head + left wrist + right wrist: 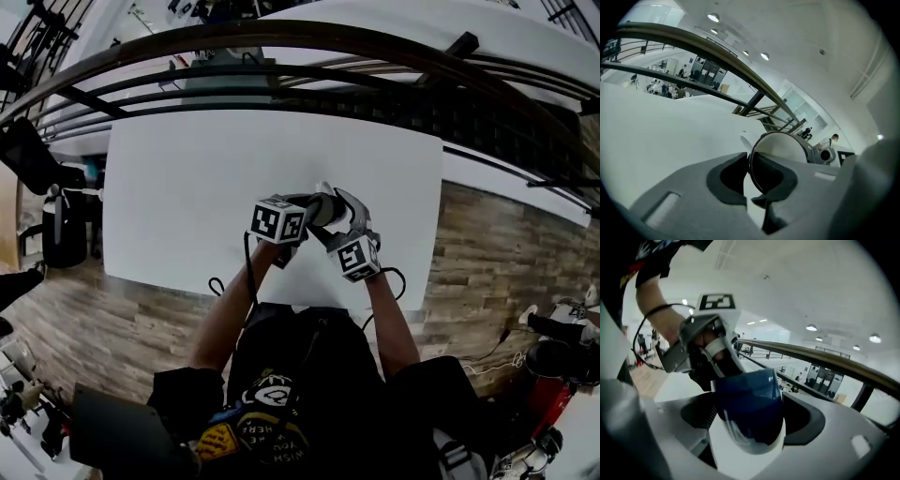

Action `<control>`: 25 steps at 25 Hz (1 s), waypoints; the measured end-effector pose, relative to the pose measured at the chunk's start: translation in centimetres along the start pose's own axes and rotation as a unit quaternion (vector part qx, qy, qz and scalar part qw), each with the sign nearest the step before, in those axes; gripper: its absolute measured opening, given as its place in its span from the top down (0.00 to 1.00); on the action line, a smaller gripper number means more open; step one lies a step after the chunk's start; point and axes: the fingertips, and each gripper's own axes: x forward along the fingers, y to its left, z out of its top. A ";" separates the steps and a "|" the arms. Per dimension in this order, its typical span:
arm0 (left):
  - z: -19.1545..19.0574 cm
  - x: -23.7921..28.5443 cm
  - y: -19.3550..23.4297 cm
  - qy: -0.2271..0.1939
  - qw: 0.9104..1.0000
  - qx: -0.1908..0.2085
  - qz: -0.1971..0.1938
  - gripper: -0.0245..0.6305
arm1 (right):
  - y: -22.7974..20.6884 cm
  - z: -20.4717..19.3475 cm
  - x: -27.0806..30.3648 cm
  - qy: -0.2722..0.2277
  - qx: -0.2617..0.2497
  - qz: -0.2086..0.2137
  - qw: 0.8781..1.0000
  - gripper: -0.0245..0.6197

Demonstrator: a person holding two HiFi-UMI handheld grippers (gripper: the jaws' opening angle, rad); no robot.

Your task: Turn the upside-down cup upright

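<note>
The cup (322,208) is off the white table (187,187), near its front edge, with both grippers on it. In the right gripper view the cup (749,401) is blue with a white end toward the camera. It lies tilted between the jaws of my right gripper (750,427), which are shut on its body. My left gripper (723,363) reaches in from the far side. In the left gripper view the cup's dark rim and pale round face (780,147) show, and my left gripper (750,180) pinches the cup's thin wall. In the head view my left gripper (307,208) meets my right gripper (334,202).
A curved dark railing (281,37) runs behind the table's far edge. Wooden floor (487,253) lies to the right and in front. A dark chair or stand (56,225) sits off the table's left side. The rest of the tabletop is bare white.
</note>
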 end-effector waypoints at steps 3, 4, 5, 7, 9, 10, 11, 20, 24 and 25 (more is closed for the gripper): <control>0.7 -0.9 0.6 -0.037 0.999 -0.033 -0.013 0.90 | -0.8 0.1 -2.2 -0.073 0.174 0.036 0.981 0.30; 1.2 -1.4 1.0 -0.051 0.998 -0.041 -0.012 0.90 | -1.4 0.1 -3.1 -0.097 0.255 0.048 0.961 0.30; 1.8 -1.9 1.3 -0.066 0.997 -0.047 -0.010 0.90 | -2.1 -0.1 -3.9 -0.120 0.339 0.058 0.931 0.30; 2.7 -2.9 1.0 -0.097 0.994 -0.048 -0.013 0.90 | -2.9 -1.2 -5.0 -0.158 0.508 0.080 0.843 0.33; 3.4 -3.8 0.0 -0.122 0.992 -0.025 -0.016 0.90 | -3.6 -1.7 -5.4 -0.228 0.661 0.128 0.704 0.48; 3.6 -4.1 -0.5 -0.131 0.991 -0.009 -0.014 0.90 | -4.2 -1.4 -5.6 -0.282 0.720 0.155 0.615 0.47; 3.6 -4.3 -0.9 -0.138 0.990 0.006 -0.011 0.90 | -4.8 -1.0 -5.8 -0.329 0.759 0.175 0.534 0.46; 1.7 -5.5 -3.9 -0.154 0.979 0.134 -0.015 0.90 | -2.2 2.9 -3.1 -0.337 0.808 0.289 0.387 0.28; 0.5 -4.5 -3.1 -0.145 0.977 0.155 0.004 0.89 | -2.8 2.8 -2.3 -0.318 0.795 0.258 0.448 0.34; 0.2 -4.7 -2.2 -0.143 0.978 0.152 0.023 0.87 | -3.0 2.3 -2.0 -0.305 0.783 0.233 0.489 0.34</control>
